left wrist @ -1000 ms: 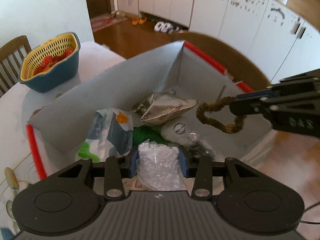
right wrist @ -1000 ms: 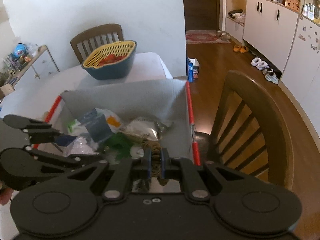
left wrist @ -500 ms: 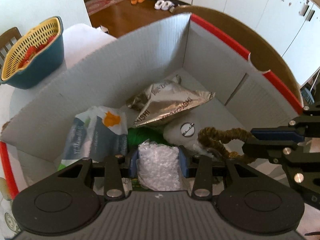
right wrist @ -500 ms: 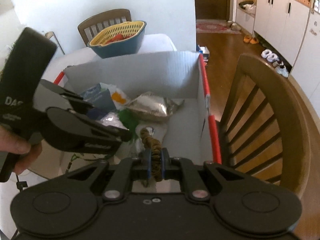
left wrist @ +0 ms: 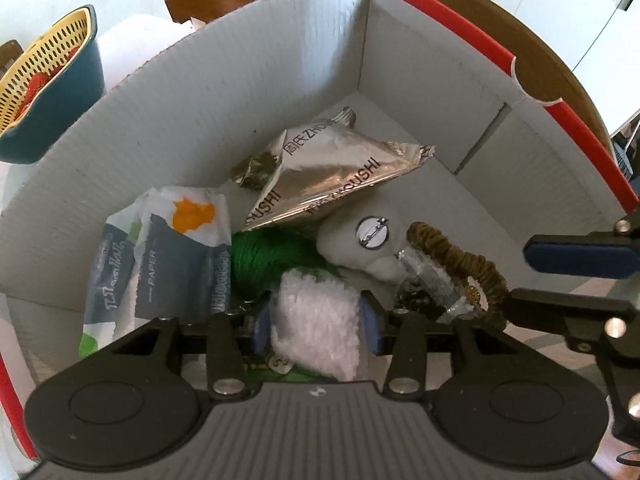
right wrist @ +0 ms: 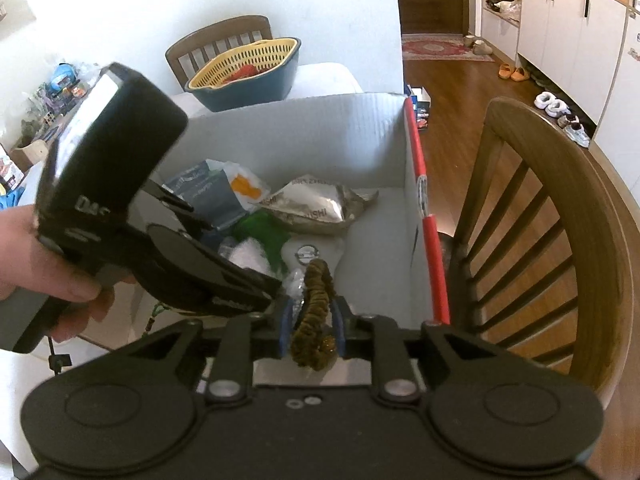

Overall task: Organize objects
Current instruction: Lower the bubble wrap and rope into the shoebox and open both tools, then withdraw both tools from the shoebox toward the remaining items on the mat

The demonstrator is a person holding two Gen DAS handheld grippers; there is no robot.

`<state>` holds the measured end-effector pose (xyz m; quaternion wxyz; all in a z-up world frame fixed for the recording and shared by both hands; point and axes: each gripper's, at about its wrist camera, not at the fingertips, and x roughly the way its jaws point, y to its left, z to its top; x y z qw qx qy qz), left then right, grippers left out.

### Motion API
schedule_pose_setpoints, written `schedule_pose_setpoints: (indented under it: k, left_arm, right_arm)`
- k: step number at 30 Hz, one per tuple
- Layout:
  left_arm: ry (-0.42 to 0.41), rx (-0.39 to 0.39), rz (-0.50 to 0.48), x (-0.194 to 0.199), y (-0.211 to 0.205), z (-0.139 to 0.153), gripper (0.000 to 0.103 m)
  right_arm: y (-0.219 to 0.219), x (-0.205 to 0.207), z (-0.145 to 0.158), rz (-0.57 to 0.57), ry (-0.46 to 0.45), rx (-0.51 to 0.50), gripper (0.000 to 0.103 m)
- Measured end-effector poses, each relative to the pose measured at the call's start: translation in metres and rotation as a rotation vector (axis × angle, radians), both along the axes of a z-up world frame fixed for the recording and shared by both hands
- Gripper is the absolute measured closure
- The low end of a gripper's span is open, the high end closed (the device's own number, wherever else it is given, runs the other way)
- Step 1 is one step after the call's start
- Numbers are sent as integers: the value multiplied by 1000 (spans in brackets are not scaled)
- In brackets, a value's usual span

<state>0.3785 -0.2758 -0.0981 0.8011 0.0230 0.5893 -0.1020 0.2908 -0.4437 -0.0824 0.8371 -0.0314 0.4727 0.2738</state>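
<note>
A grey cardboard box [left wrist: 280, 60] with red edging holds a silver foil packet [left wrist: 332, 176], a tissue pack [left wrist: 168, 256], something green [left wrist: 272, 252] and a white pouch with a round badge [left wrist: 372, 232]. My left gripper [left wrist: 316, 326] points down into the box. Its jaws are opening, with the pads still against a bag of white pellets [left wrist: 316, 312]. My right gripper [right wrist: 312, 330] is also opening; a brown scrunchie [right wrist: 316, 300] stands loose between its pads. In the left wrist view the scrunchie [left wrist: 472, 264] rests on the box's contents by the right gripper [left wrist: 520, 278].
A teal basket with a yellow insert [right wrist: 248, 68] stands on the white table behind the box. A wooden chair [right wrist: 560, 220] is right of the box, against its red edge. A person's hand [right wrist: 48, 264] holds the left gripper's handle at the box's left side.
My left gripper has sunk deeper into the box with the white bag. The right gripper's pads have parted from the scrunchie, which has come down onto the contents.
</note>
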Motion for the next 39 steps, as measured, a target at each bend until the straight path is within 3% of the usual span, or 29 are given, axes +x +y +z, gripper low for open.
schedule_pose_setpoints:
  k: [2,3,13,26,39]
  left_arm:
    - [-9,0,13,-2,2,3,38]
    - [-17,-8,19,-3,3,5,36]
    - [-83,-59,65,-30,16,33,36]
    - [-204,-101,131,-72,31,75,36]
    - [-327,-150,155,-128,75,103,36]
  right_arm:
    - [-2,-1,2,0,-2,9,80]
    - [-3,-2,4,-1,-4,13,78]
    - [-6,-9,16,3,-27,30,70]
    - [-2,-23,38,16,-63,45,46]
    - [22,-52,70,20,-119,68,35]
